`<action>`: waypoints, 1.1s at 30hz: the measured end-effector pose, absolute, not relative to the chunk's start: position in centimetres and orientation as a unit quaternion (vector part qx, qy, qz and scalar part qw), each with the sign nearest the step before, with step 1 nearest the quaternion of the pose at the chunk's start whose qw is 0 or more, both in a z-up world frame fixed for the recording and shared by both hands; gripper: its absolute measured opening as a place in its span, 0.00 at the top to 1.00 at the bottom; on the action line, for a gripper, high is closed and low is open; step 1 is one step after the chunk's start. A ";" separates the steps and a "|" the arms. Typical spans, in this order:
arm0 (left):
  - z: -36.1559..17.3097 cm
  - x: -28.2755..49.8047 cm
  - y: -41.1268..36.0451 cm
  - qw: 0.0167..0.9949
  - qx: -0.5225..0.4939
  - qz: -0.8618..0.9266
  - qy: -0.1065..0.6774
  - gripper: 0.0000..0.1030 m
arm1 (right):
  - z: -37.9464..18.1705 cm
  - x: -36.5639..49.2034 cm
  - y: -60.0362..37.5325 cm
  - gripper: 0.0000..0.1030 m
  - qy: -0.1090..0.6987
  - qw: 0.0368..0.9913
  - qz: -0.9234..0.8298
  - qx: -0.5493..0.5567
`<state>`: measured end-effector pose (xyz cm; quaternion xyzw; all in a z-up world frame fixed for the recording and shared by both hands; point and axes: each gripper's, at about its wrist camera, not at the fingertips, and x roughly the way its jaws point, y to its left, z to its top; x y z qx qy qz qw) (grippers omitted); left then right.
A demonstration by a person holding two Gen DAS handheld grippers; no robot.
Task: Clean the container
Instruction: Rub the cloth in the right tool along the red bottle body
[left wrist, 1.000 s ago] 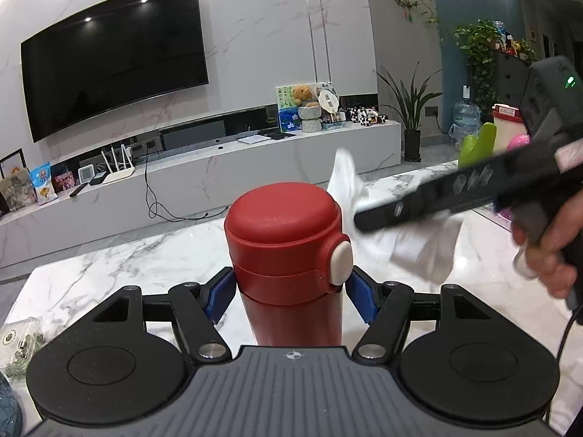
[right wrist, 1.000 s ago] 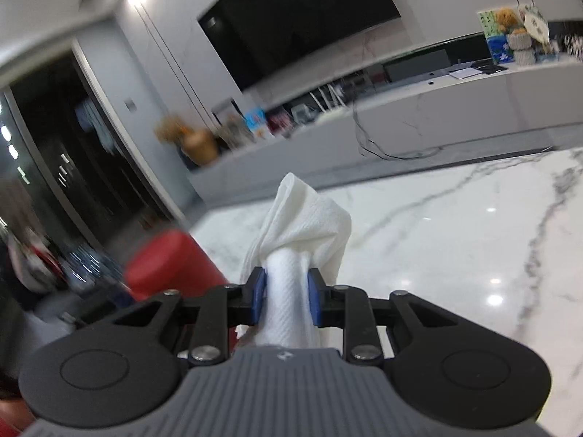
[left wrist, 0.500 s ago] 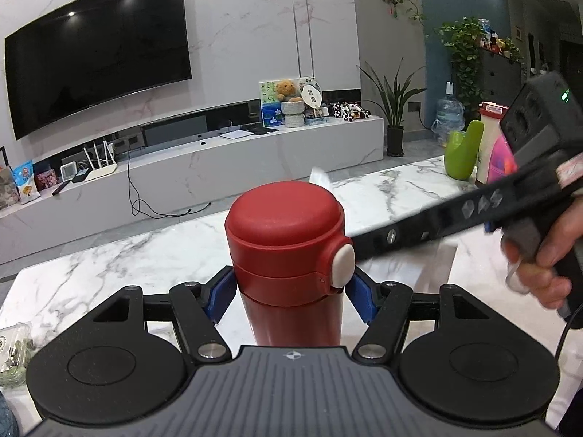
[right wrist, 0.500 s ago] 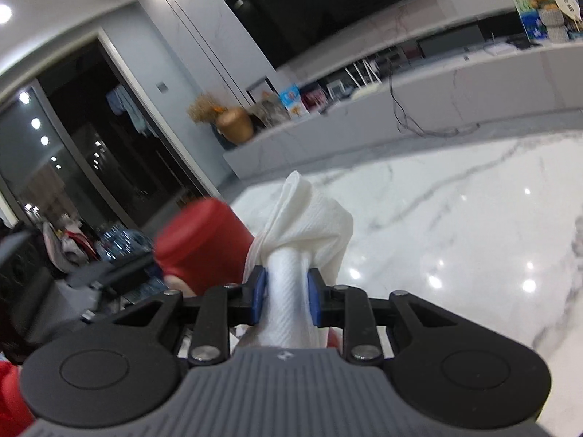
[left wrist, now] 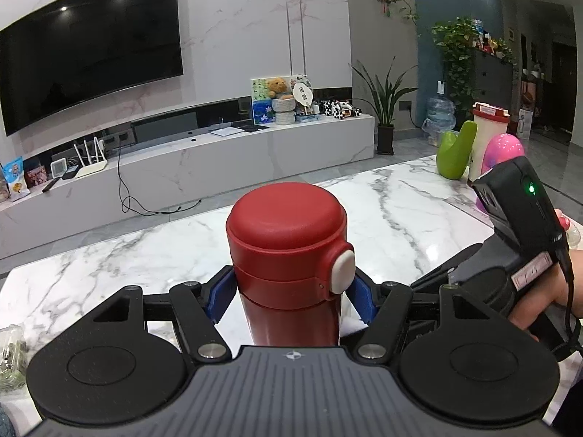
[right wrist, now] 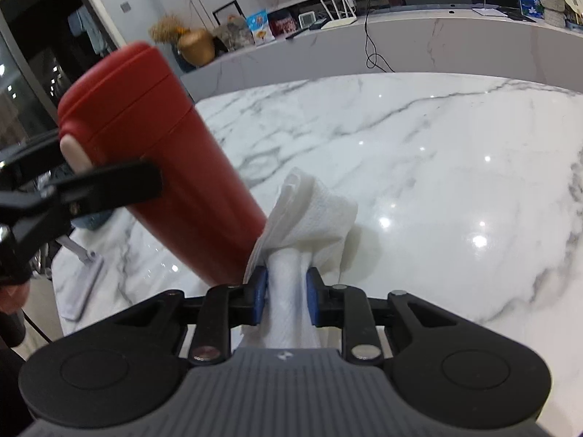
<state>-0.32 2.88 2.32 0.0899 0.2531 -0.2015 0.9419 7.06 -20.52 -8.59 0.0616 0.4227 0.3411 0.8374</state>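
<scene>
A red flask [left wrist: 288, 255] with a domed lid and a white push button stands upright between my left gripper's blue pads, and my left gripper [left wrist: 289, 296] is shut on its body just under the lid. In the right wrist view the same red flask [right wrist: 156, 156] leans across the left half, its base over the white marble table [right wrist: 437, 167]. My right gripper [right wrist: 286, 293] is shut on a folded white paper towel [right wrist: 313, 218], whose left edge touches the flask's lower side. The right gripper's body [left wrist: 517, 240] and the hand holding it show low at the right of the left wrist view.
A green vase [left wrist: 455, 153], a pink object [left wrist: 504, 149] and a red-lidded white jar [left wrist: 486, 134] stand at the table's far right. A clear glass item [left wrist: 11, 349] sits at the near left edge. Beyond the table runs a low TV bench [left wrist: 218, 156].
My right gripper has come down and in with the paper towel, from beside the flask's lid to its lower body. The left gripper still holds the flask.
</scene>
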 end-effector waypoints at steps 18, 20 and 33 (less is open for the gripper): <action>1.9 -0.7 2.0 0.945 0.061 -0.140 0.289 0.39 | -7.0 7.1 -20.9 0.75 0.427 0.836 0.334 0.086; 1.9 -0.5 2.1 0.944 0.065 -0.148 0.289 0.39 | -5.9 7.3 -21.8 0.75 0.400 0.850 0.329 0.099; 1.6 0.1 2.0 0.936 0.091 -0.171 0.293 0.39 | -1.7 6.0 -24.4 0.75 0.291 0.859 0.395 0.144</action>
